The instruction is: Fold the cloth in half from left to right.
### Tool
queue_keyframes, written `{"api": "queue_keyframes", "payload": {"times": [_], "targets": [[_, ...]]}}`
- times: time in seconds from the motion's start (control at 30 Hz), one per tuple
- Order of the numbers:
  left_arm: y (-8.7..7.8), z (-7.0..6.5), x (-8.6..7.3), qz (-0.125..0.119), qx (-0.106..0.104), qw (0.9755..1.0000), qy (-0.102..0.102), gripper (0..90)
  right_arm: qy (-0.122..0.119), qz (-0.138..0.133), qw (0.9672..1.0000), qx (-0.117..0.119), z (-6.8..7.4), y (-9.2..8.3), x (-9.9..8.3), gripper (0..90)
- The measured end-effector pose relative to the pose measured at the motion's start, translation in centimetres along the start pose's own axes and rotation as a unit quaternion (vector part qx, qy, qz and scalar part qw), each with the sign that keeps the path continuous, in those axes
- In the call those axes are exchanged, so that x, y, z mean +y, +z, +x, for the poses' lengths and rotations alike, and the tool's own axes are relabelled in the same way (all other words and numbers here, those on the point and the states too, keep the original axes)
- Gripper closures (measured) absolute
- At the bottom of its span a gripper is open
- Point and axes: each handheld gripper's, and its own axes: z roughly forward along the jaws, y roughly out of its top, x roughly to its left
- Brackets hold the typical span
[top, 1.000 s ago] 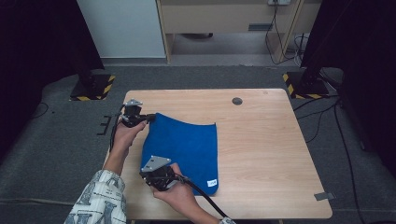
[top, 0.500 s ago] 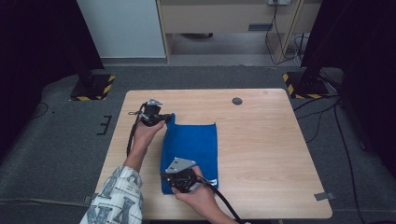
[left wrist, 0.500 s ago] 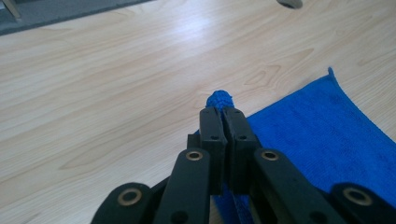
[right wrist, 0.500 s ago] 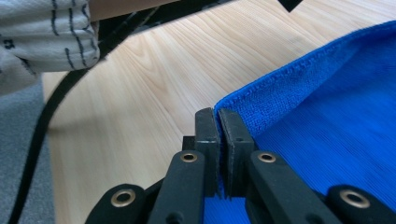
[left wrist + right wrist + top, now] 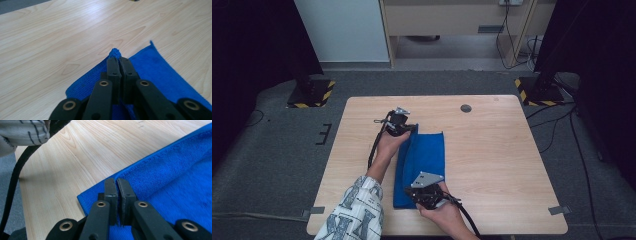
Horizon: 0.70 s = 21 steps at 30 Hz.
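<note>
Left gripper [image 5: 117, 60] clenched on blue cloth [image 5: 427, 155] corner; right gripper [image 5: 117, 182] clenched on its edge, on table [image 5: 497, 145].

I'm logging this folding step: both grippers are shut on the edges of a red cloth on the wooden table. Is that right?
Not quite: the cloth is blue terry fabric, not red, as the high view shows. The rest holds: the left gripper is shut on a corner of it and the right gripper is shut on its edge, on the light wooden table.

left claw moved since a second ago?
Yes. The left claw, shut on the blue cloth's corner, has carried it rightward from the table's left edge toward the dark round hole.
</note>
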Motion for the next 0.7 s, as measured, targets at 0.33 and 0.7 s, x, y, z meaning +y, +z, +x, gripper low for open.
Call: {"api": "queue_keyframes", "payload": {"times": [0.33, 0.7], "targets": [[1.3, -0.7, 0.1, -0.001, -0.009, 0.9999, -0.009, 87.1, 0.005, -0.001, 0.9999, -0.014, -0.7, -1.8, -0.9, 87.1], [2.3, -1.9, 0.4, -0.006, -0.025, 0.9995, -0.017, 87.3, 0.013, -0.002, 0.9998, -0.016, -1.2, -3.8, -1.7, 87.4]]}}
